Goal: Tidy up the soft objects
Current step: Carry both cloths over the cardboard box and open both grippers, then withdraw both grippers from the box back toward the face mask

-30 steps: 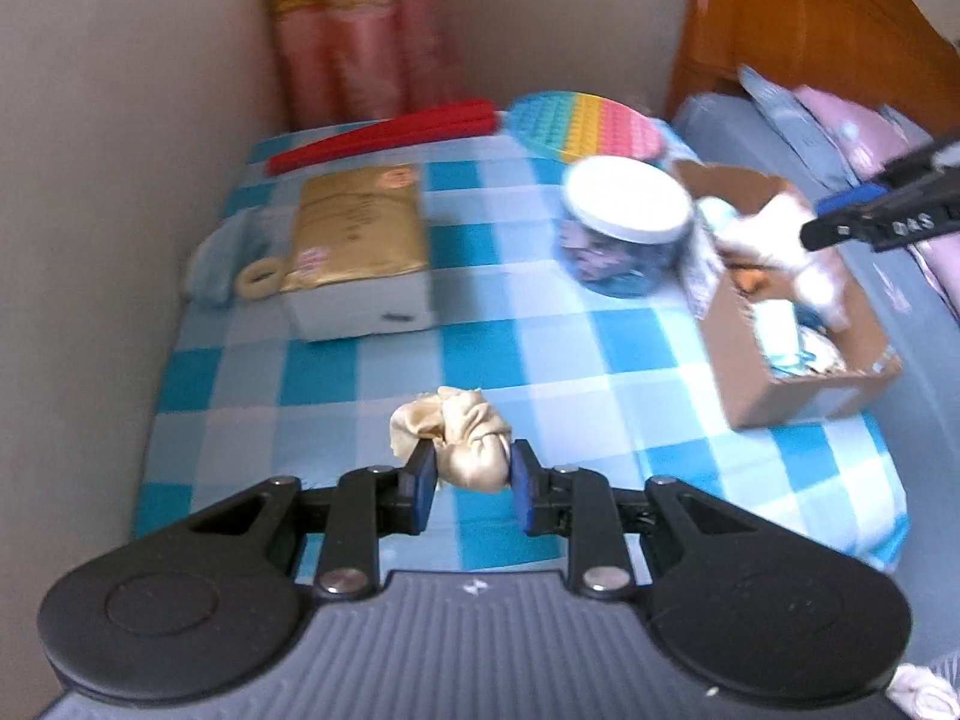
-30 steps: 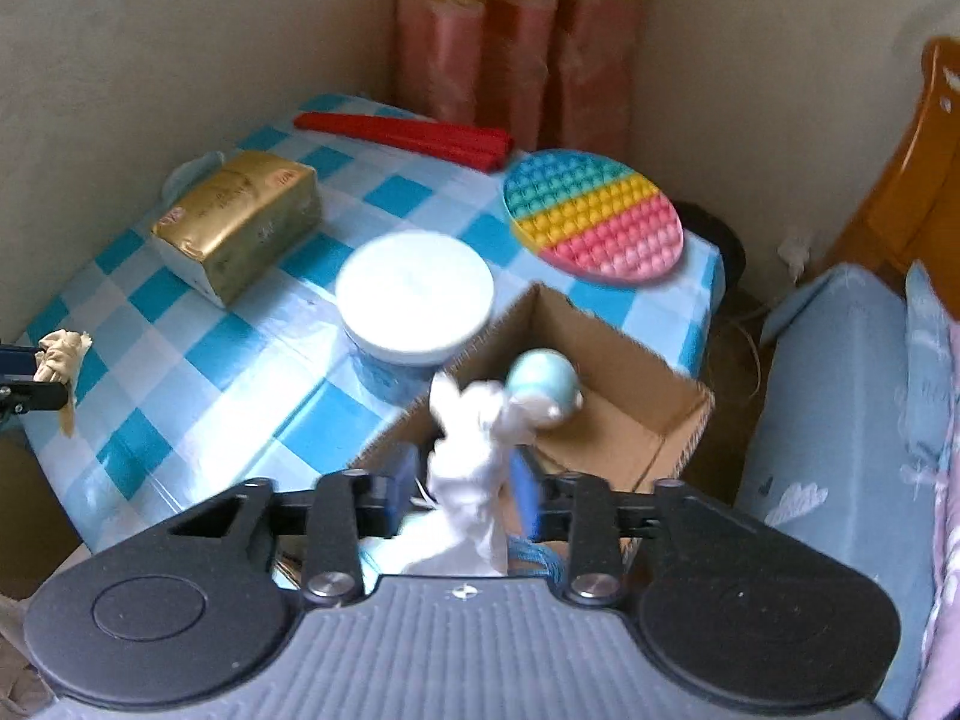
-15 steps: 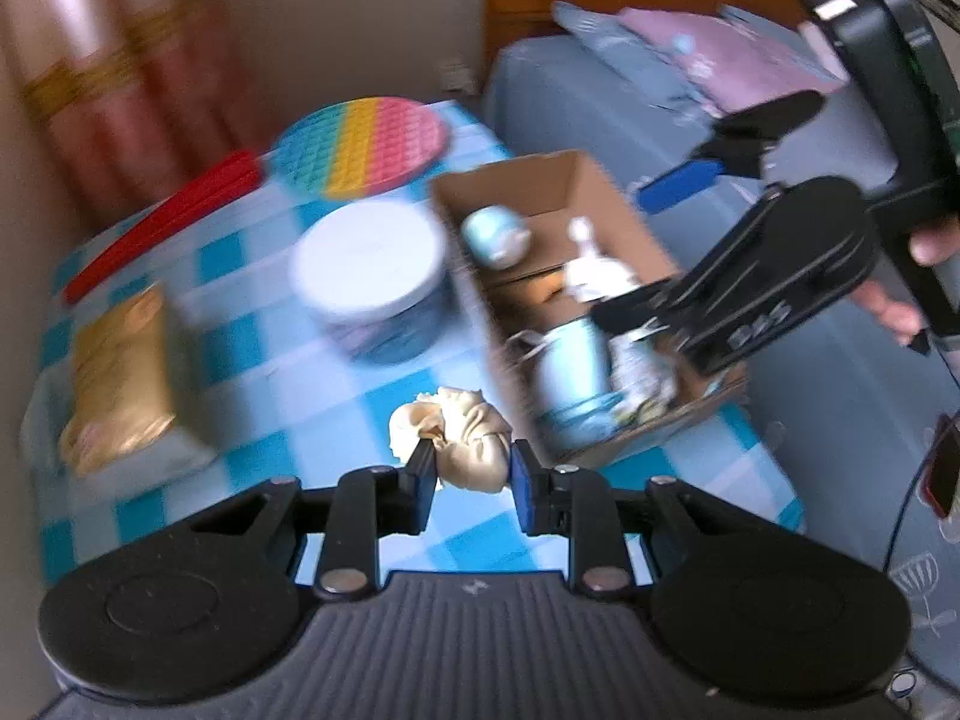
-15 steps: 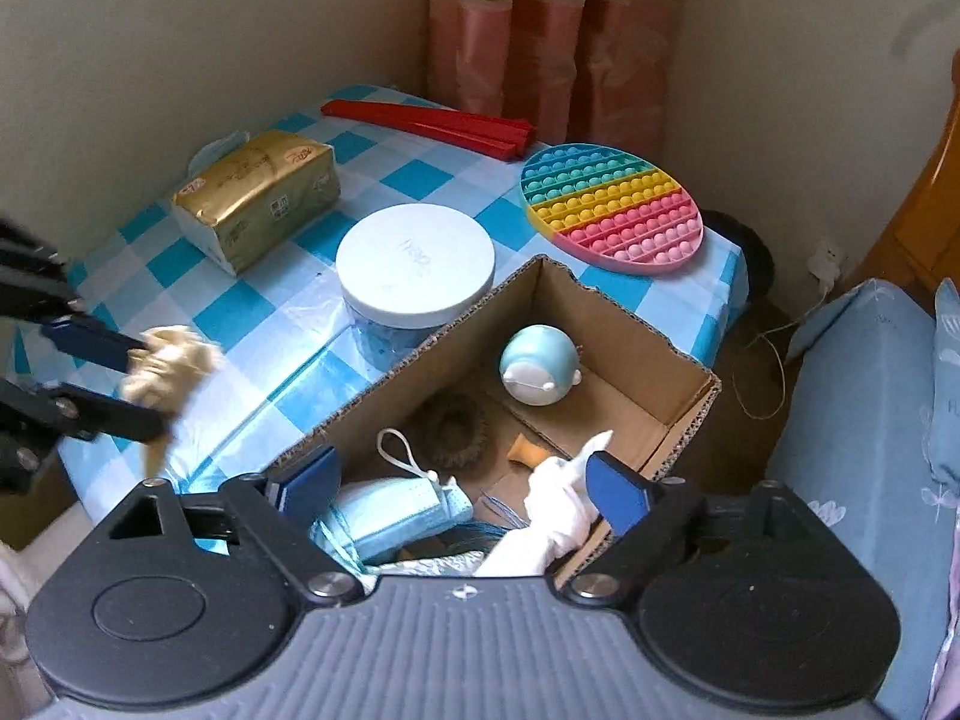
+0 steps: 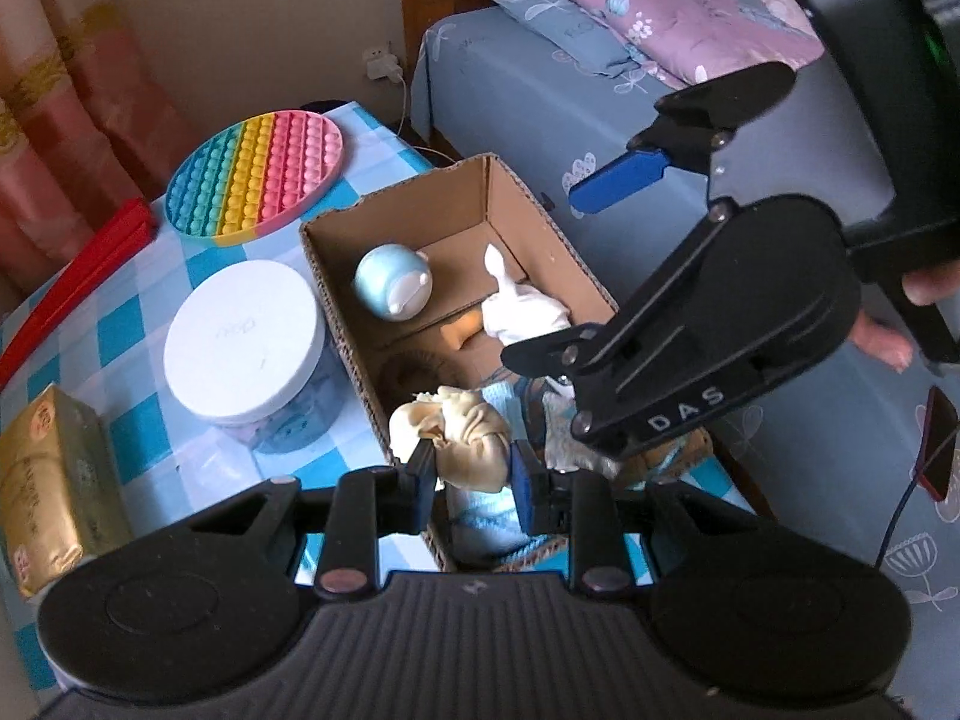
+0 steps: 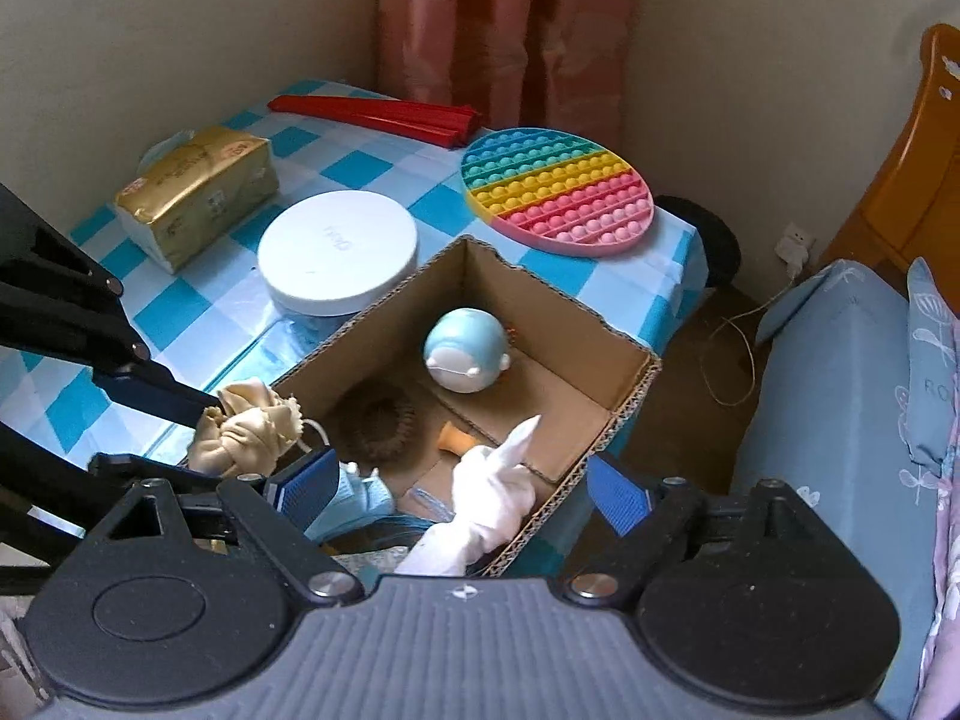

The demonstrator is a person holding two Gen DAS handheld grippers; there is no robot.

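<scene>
We are looking at a worktop [image 6: 360, 180] under a blue checked cloth, in a corner by pink curtains [image 6: 504, 24], a bed [image 5: 600, 138] beside it. On it: cardboard box [image 6: 624, 408], white-lidded jar [image 6: 337, 252], rainbow pop-it mat [image 6: 558, 189], gold tissue pack [image 6: 198, 192]. Left gripper [image 5: 471, 474] jaws are pinching the beige scrunchie [image 5: 465, 432] narrowly, over the box's near end. Right gripper [image 6: 462, 486] jaws are standing wide, having just opened; the white glove [image 6: 492, 492] is lying loose between them in the box.
</scene>
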